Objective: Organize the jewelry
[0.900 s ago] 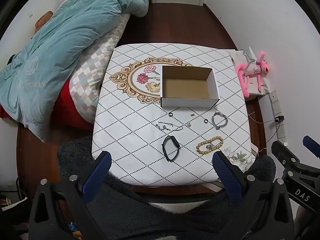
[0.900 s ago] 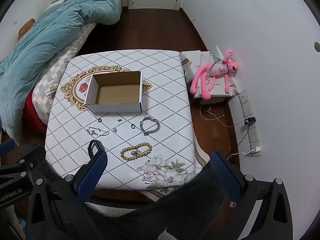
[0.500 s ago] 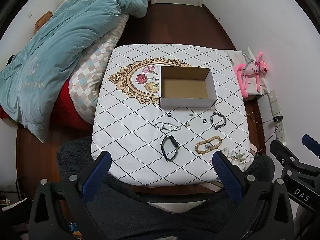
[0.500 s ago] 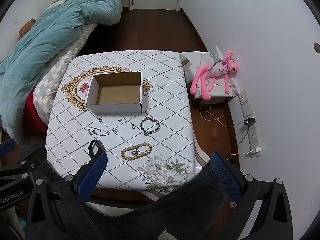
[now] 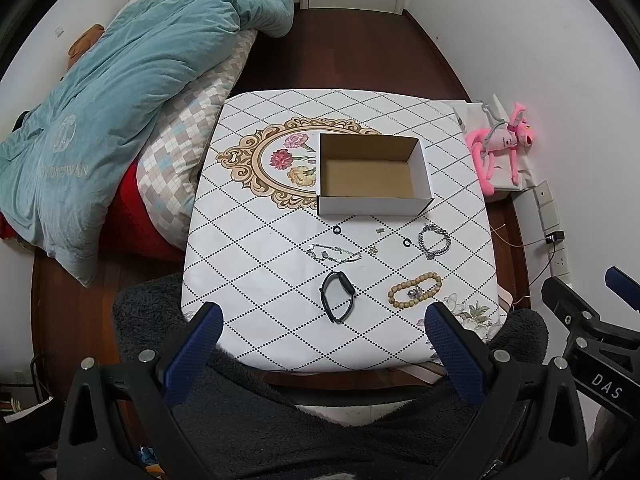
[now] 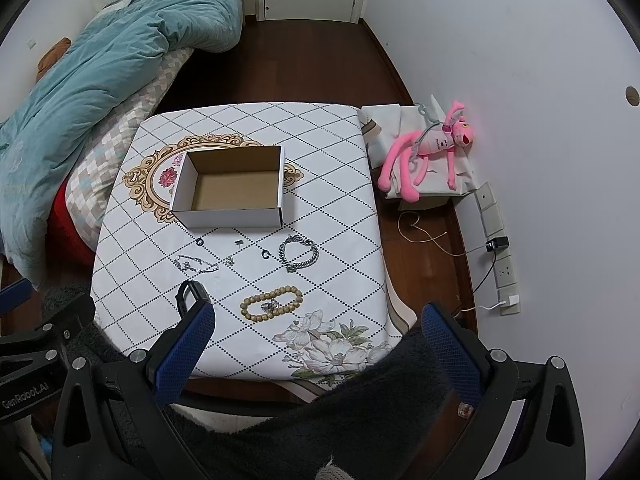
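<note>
- Nearest the cameras, the left tool (image 5: 320, 322) and right tool (image 6: 318, 320) hover with blue pads spread wide, holding nothing — no step begun.
- Farther on, the black band bracelet (image 5: 337, 296), wooden bead bracelet (image 6: 271, 303) and silver chain bracelet (image 6: 299, 254) lie loose on the diamond-patterned desk (image 5: 256, 264).
- Beyond them the white cardboard box (image 5: 370, 178) stands empty — nothing blocks the way, I judge.

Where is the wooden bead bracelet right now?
The wooden bead bracelet lies flat on the table near its front edge, right of the black band and in front of the silver chain bracelet; neither gripper touches it.
</note>
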Motion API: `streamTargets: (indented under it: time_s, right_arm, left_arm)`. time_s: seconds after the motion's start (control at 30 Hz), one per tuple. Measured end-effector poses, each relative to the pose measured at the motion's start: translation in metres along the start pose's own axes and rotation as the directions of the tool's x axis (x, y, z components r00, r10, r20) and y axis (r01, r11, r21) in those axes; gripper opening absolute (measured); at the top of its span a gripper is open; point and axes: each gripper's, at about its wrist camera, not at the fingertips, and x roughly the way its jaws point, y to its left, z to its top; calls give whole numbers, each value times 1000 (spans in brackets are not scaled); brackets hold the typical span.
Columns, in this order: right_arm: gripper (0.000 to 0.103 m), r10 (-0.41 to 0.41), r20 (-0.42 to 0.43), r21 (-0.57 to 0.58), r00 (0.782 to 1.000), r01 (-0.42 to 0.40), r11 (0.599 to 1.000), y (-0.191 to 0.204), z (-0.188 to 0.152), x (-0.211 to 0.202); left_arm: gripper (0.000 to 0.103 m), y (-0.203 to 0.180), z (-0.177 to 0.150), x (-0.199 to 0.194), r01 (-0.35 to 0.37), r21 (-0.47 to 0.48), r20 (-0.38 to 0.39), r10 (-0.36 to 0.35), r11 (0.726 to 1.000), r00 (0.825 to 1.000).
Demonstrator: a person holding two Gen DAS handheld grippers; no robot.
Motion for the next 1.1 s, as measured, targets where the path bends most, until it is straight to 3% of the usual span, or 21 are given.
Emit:
streamTargets:
  time_s: [1.1]
  right_arm:
    - [103,0,7,-1,1000,0,1000,-1,1,-6]
  left_arm:
    - [103,-1,3,-3,4,-1,10,-4,1000,1000]
